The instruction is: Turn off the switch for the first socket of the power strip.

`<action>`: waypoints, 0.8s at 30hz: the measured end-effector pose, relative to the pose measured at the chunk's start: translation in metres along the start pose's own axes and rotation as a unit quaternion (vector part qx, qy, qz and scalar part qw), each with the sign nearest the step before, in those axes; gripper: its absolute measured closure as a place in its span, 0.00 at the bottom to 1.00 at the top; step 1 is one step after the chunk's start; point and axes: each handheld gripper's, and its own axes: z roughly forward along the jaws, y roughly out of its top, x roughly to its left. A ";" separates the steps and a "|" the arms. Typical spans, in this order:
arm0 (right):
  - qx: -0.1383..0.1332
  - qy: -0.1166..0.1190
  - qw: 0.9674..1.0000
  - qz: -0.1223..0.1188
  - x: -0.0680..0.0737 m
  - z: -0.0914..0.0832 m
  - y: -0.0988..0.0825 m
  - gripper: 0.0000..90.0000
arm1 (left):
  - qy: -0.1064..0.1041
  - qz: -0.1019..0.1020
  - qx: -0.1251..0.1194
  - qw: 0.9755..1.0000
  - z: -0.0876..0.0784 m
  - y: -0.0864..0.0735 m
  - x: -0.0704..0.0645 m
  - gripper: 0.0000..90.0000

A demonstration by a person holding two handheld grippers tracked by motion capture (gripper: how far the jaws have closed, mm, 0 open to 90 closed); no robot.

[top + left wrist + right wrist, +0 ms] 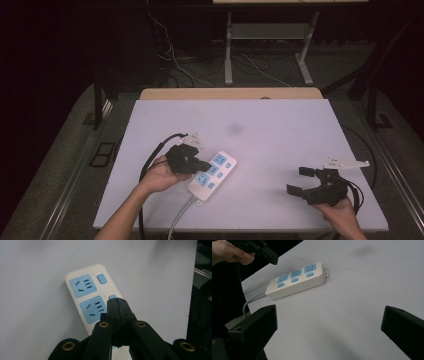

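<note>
A white power strip [212, 172] with three blue sockets and three blue switch buttons lies flat on the white table top, left of centre. In the left gripper view the power strip [86, 290] runs away from the jaws. My left gripper [202, 164] is shut with nothing in it. Its tips [117, 301] hang just above the strip, over the middle button [112, 297]. The right gripper view has the strip [297, 278] lying free, with the left gripper [265, 252] lifted off it. My right gripper [300, 180] stands open near the front right, jaws wide [329, 322] and empty.
The strip's white cable [180, 215] runs off the table's front edge. A black cable [155, 152] loops from the left gripper. A faint grey smudge [234, 129] marks the table top [280, 125]. Behind the table are a desk frame and cables on the floor.
</note>
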 end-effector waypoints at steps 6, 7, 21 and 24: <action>-0.001 0.000 1.000 0.001 0.000 0.000 0.000 0.00 | 0.009 -0.008 -0.011 1.000 -0.009 -0.002 0.004 0.99; 0.000 0.000 1.000 0.001 0.000 0.000 0.000 0.00 | 0.010 -0.011 -0.014 1.000 -0.010 -0.002 0.004 0.99; 0.000 0.001 1.000 0.001 0.000 0.000 0.000 0.00 | 0.029 -0.027 -0.042 0.998 -0.033 -0.010 0.012 0.99; 0.000 0.001 1.000 0.002 0.000 0.000 0.000 0.00 | 0.032 -0.037 -0.053 0.997 -0.040 -0.014 0.014 0.96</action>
